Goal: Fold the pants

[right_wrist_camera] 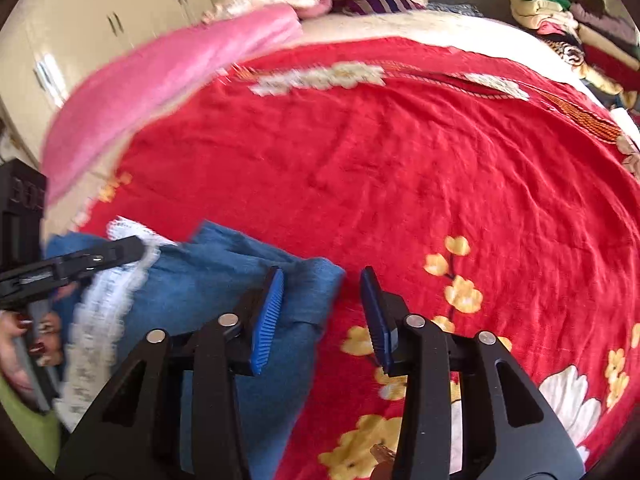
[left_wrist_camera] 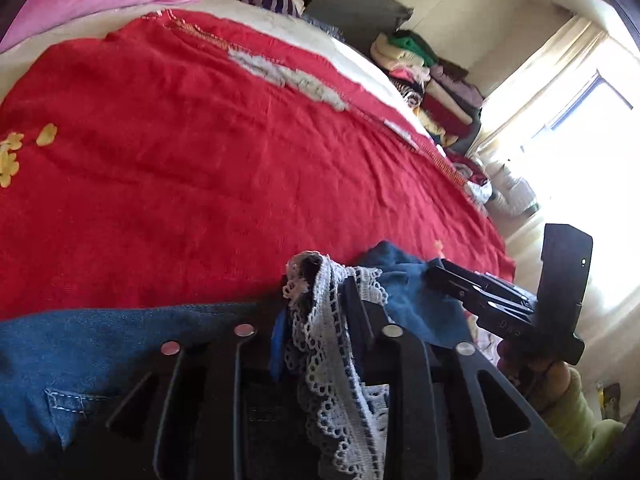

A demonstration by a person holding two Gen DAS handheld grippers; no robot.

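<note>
My left gripper (left_wrist_camera: 320, 292) clenched on the lace hem (left_wrist_camera: 332, 360) of the jeans (right_wrist_camera: 240, 280), jeans at the near edge of the red blanket (right_wrist_camera: 400, 160) (flowered), right gripper (right_wrist_camera: 322, 312) released, jaws apart over the denim's right corner.

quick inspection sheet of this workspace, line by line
surface: bed under a red floral blanket.
job's things: blue denim pants with white lace trim bunched at the near edge.
clutter: pink blanket; stacked folded clothes.
grippers: left gripper shut on the lace hem; right gripper open, one blue pad over the denim edge.
cables: nothing seen.
surroundings: cream wardrobe, bright window.
</note>
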